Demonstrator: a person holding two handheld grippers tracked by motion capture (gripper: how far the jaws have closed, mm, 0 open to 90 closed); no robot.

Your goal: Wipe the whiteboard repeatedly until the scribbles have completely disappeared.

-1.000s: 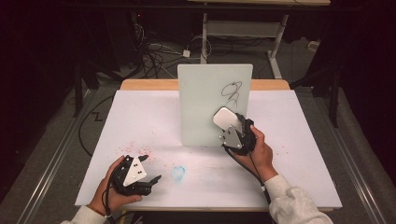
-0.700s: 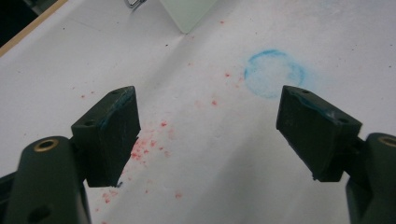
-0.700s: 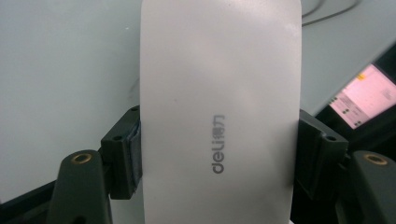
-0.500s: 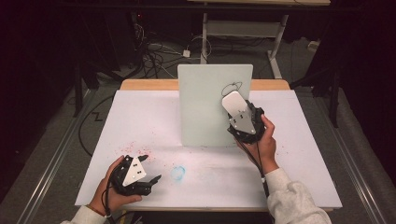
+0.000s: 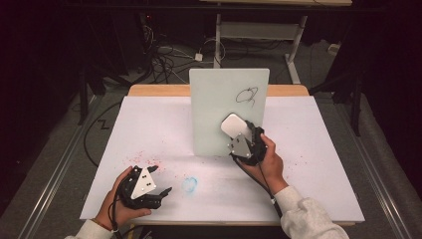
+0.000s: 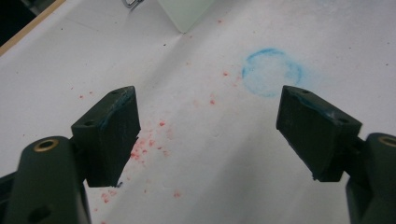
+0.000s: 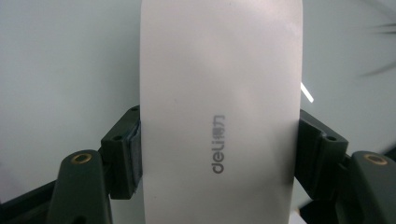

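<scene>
Eraser [image 7: 219, 116] sits tight between the two black jaws of the right gripper [image 5: 238, 135], pinched on both long sides so it cannot slip. The flat white block is held up against the board [image 5: 219, 99], which stands upright near the back of the table [image 5: 318, 149]. It is low on the board, below a black scribble [image 5: 247, 95] near the top right corner. I think the eraser is there to rub that scribble away, so it would need to go up and to the right. It may be touching the board, but the close view is too blurry to be sure.

The left gripper [image 5: 158, 180] rests low at the front of the table with its jaws spread wide and nothing in them. It looks parked out of the way. Just past it lie a faint blue ring [image 6: 272, 72] and small red specks [image 6: 149, 147] on the white top.
</scene>
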